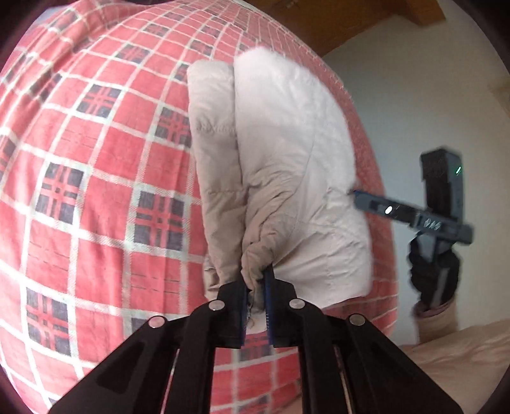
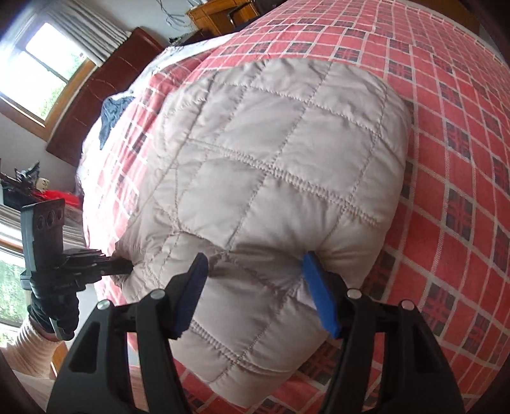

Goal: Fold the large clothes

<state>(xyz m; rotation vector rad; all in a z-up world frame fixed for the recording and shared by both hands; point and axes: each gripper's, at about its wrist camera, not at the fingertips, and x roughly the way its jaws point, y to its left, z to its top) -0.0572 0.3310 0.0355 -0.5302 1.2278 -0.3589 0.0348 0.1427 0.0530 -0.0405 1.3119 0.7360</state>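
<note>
Left wrist view: left gripper (image 1: 255, 291), jaws narrow, clamped on a bunched fold of a pale beige quilted jacket (image 1: 280, 178). Jacket lies folded on a bed covered with a red checked bedspread (image 1: 95, 178), toward the bedspread's right edge in this view. Right gripper (image 1: 355, 192) enters from the right past that edge, tip touching the jacket's side; its opening cannot be told from this view. It is held by a hand in a dark glove (image 1: 435, 274), with a beige sleeve cuff (image 1: 436, 321) below. Pale wall (image 1: 398, 95) and a wooden beam (image 1: 366, 22) behind. Right wrist view: right gripper (image 2: 255, 286), jaws wide, blue pads (image 2: 320, 293) set either side of a thick bulge of the jacket (image 2: 280, 165), the right pad pressed against the fabric; a firm hold is not certain. Jacket shows square stitched panels and rests near the close edge of the bedspread (image 2: 452, 165). Left gripper (image 2: 126, 266) pinches the jacket's left corner, held by a gloved hand (image 2: 54, 310). At the far end of the bed: dark wooden headboard (image 2: 95, 92), a blue garment (image 2: 111, 114), a window (image 2: 41, 67) with curtains (image 2: 86, 27), and a wooden cabinet (image 2: 220, 12).
</note>
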